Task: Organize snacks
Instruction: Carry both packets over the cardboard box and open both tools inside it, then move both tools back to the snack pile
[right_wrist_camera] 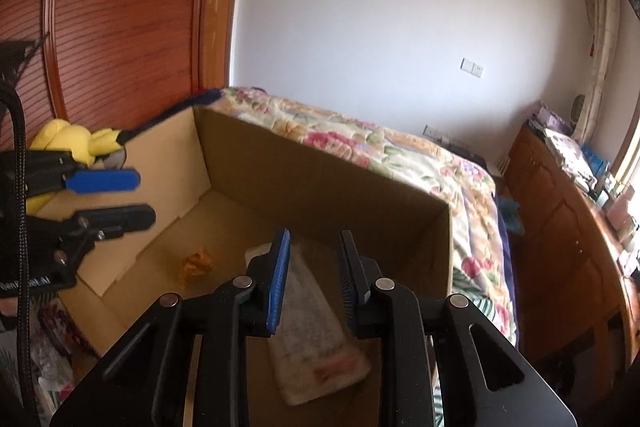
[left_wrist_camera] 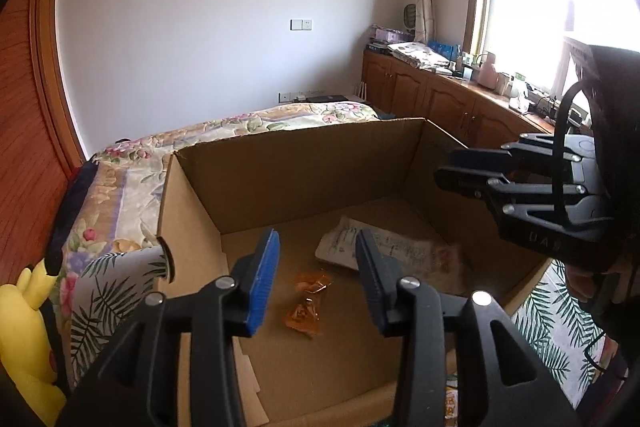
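An open cardboard box (left_wrist_camera: 300,139) (right_wrist_camera: 320,163) stands against the bed. On its floor lie a white printed snack packet (left_wrist_camera: 400,251) (right_wrist_camera: 316,327) and two small orange wrapped snacks (left_wrist_camera: 308,301) (right_wrist_camera: 196,265). My left gripper (left_wrist_camera: 316,239) (right_wrist_camera: 144,198) hovers over the box's near-left part. Its jaws stand apart with nothing between the blue pads, and the orange snacks lie below it. My right gripper (right_wrist_camera: 315,235) (left_wrist_camera: 448,167) hangs over the right side above the white packet. It is narrowly open and holds nothing.
A bed with a floral cover (left_wrist_camera: 132,187) runs behind and left of the box. A yellow plush toy (left_wrist_camera: 24,327) sits at the left. Wooden cabinets (left_wrist_camera: 440,95) with clutter on top line the window wall. Leaf-print fabric (left_wrist_camera: 552,327) lies right of the box.
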Motion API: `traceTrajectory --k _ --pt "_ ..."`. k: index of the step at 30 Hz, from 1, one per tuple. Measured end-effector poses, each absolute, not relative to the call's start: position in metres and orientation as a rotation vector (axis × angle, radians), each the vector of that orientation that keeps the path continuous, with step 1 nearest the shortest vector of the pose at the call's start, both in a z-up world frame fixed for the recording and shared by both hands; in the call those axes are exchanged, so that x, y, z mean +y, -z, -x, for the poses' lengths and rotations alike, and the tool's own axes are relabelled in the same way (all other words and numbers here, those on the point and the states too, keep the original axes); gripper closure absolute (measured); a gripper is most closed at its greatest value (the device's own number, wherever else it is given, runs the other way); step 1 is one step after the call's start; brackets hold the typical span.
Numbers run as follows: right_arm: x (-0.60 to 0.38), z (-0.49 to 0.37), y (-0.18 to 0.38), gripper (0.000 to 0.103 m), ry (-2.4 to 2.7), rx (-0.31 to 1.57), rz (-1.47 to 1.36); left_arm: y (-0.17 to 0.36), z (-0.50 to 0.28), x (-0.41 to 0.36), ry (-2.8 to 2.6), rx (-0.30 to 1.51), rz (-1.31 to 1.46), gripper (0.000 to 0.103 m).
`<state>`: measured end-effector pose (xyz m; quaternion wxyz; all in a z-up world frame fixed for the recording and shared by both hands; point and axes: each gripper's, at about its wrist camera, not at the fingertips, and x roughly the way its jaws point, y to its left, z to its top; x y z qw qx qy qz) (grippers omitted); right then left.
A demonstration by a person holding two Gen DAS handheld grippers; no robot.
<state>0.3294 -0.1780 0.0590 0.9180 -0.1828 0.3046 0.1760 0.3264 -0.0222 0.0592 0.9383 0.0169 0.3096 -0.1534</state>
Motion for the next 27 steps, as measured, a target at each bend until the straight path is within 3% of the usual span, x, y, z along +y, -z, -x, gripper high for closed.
traceTrajectory --k 15,19,23,27 --pt "-0.197 -0.221 -0.071 0.056 -0.429 0.592 0.264 -0.076 -0.235 -0.02 0.333 0.609 -0.047 0.052" --pt "-0.198 -0.201 -0.058 0.047 -0.428 0.596 0.265 -0.07 -0.215 -0.016 0.333 0.62 -0.053 0.049" --pt "-0.199 -0.192 -0.04 0.034 -0.445 0.623 0.216 -0.059 -0.195 -0.011 0.318 0.629 -0.044 0.036" --pt "-0.194 -0.184 -0.018 0.031 -0.47 0.66 0.21 -0.042 -0.181 -0.003 0.303 0.659 -0.018 0.034"
